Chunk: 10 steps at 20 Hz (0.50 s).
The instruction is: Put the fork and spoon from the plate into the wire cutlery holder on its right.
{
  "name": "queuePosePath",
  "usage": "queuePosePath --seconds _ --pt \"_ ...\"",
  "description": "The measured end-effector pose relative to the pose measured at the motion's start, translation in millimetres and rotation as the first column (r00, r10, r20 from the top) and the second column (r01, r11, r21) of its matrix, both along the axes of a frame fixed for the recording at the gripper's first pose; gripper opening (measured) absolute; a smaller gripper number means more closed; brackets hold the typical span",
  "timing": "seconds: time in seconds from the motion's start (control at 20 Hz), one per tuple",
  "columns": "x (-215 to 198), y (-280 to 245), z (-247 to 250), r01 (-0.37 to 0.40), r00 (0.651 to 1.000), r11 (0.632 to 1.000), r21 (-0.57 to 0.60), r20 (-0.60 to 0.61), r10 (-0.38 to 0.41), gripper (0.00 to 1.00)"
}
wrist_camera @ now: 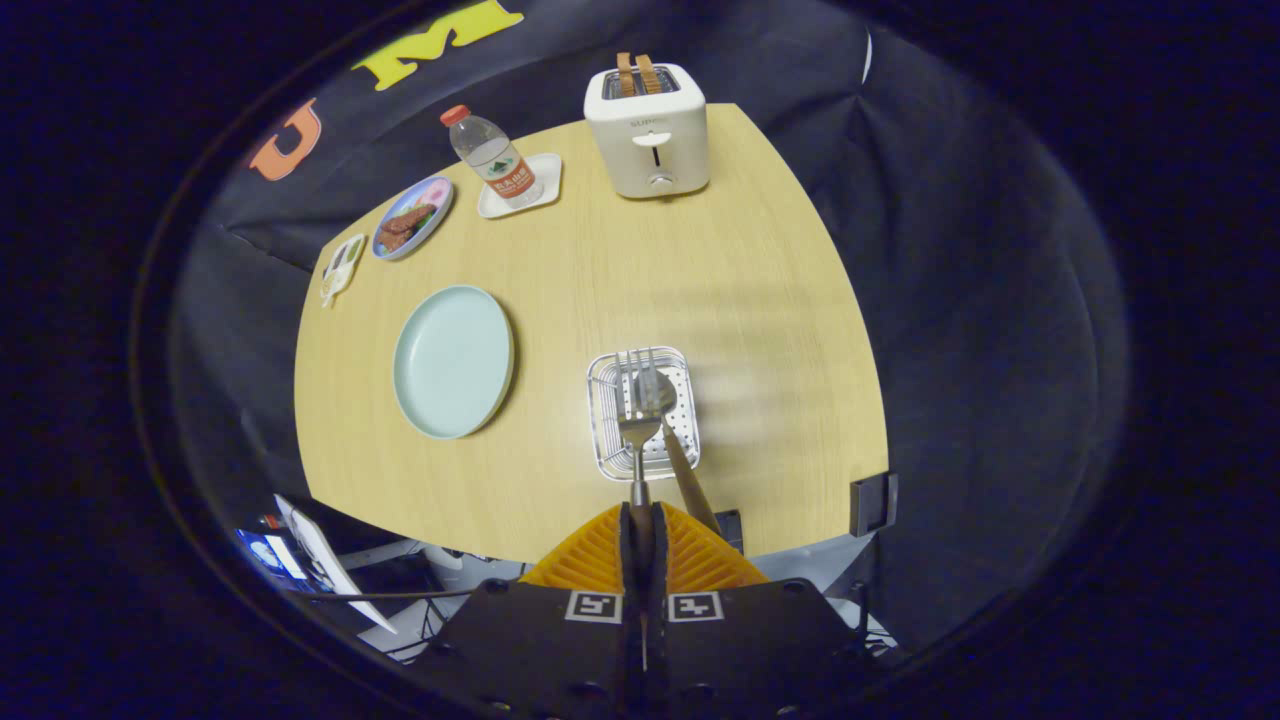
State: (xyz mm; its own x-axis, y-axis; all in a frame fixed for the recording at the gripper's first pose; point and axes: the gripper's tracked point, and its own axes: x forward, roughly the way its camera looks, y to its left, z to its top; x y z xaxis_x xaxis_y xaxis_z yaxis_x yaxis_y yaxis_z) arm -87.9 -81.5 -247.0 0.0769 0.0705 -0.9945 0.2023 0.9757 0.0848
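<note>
Fingers of the gripper (640, 520) clench the metal fork's (638, 428) thin handle above the square wire cutlery holder (610, 450), near the wooden table's (760, 300) front edge; the spoon (672, 430) stands inside.

The table (600, 270) is pale yellow wood with a fine straight grain. The plate (453, 361) is a plain light mint green. The wire cutlery holder (610, 450) is silver over a white base dotted with small holes, and the fork (637, 425) held in the closed tongs (641, 520) is shiny steel. The spoon (672, 440) has a steel bowl and a brown handle. The toaster (650, 135) is cream white with two brown slices. The bottle (492, 155) is clear with a red cap and a red-and-white label, on a white tray (545, 185). A blue-rimmed dish (413, 217) shows pink and brown.
</note>
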Motion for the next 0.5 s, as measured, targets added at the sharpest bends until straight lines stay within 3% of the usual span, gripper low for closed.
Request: queuePosePath --seconds 0.5 --pt "3.1 5.4 -27.2 0.044 0.997 0.997 0.063 -0.067 -0.04 0.08"
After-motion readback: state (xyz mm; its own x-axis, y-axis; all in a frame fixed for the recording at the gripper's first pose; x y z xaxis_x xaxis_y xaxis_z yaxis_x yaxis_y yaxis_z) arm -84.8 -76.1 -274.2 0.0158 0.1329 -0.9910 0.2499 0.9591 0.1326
